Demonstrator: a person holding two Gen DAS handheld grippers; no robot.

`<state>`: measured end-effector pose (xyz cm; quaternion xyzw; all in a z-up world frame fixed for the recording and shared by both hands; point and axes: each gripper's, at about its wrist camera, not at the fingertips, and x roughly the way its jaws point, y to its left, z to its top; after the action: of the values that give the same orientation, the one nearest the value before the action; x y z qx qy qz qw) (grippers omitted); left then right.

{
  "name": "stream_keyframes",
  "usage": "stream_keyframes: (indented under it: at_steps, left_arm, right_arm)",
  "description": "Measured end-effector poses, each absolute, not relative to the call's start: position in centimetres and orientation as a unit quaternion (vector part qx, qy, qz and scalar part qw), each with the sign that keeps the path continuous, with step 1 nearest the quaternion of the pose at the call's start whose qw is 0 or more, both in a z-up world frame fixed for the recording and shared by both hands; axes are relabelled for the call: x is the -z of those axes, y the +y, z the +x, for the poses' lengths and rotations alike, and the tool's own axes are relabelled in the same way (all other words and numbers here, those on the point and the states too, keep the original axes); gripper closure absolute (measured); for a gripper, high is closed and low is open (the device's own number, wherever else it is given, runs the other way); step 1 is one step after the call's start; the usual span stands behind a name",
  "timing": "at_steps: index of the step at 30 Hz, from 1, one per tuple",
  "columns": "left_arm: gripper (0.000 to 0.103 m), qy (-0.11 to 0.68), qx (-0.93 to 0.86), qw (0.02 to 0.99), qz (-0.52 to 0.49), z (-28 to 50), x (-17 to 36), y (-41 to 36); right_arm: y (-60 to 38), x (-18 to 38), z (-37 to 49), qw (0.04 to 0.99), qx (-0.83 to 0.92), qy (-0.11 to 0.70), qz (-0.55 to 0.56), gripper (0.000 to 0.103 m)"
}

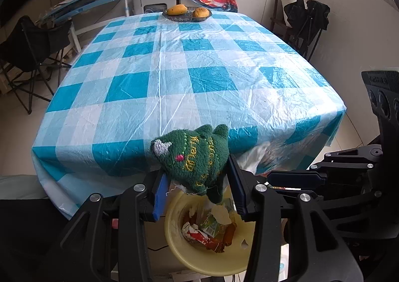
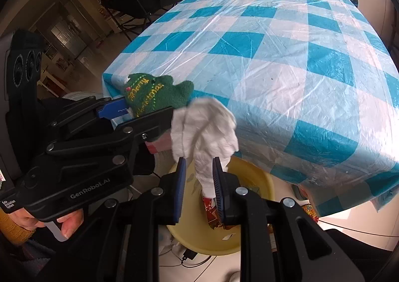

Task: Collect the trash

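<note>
Checked-cloth desk [image 1: 174, 77] cleared. Left gripper [image 1: 197, 182] fingers clamped on soft green plush [image 1: 194, 154]; right gripper [image 2: 198, 182] fingers pinching light crumpled tissue [image 2: 204, 129] above yellow bin [image 1: 179, 252]. Both compress easily; grip mid-body.

Both wrist views—apparently above shared yellow basin [image 1: 174, 244]

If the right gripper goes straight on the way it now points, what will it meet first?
Probably the checked tablecloth at the table's near edge. The right gripper is shut on a crumpled white tissue, which hangs over the yellow bin and points up toward that edge. Depth is unclear.
</note>
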<state>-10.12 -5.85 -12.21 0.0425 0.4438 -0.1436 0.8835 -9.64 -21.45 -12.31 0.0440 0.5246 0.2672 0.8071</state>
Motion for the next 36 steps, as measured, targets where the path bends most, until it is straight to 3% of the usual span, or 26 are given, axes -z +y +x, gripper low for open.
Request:
stream_keyframes:
  at_steps: [6, 12, 17, 21, 26, 36]
  left_arm:
    - [0.061, 0.45, 0.145, 0.879, 0.053, -11.0, 12.4, -6.1]
    - [0.061, 0.472, 0.143, 0.868, 0.06, -11.5, 13.2, -6.1]
    - [0.05, 0.46, 0.121, 0.878, 0.047, -11.7, 12.4, -5.0]
    - [0.045, 0.421, 0.099, 0.901, 0.028, -12.1, 10.7, -3.6]
    - [0.026, 0.37, 0.065, 0.927, -0.002, -12.5, 8.5, -1.8]
    - [0.011, 0.328, 0.019, 0.943, -0.054, -10.9, 4.6, 2.2]
  right_arm:
    - [-22.0, 12.2, -10.0, 0.805, -0.264, 0.529, 0.045, 0.08]
    - [-21.7, 12.2, -10.2, 0.81, -0.248, 0.53, 0.028, 0.067]
    - [-22.8, 11.4, -10.1, 0.831, -0.223, 0.508, 0.042, 0.051]
    - [-24.2, 10.5, -10.0, 0.85, -0.205, 0.48, 0.075, 0.046]
    - [-24.0, 9.1, -10.4, 0.876, -0.197, 0.435, 0.073, 0.038]
    - [-22.5, 6.0, -10.5, 0.92, -0.178, 0.345, 0.046, 0.024]
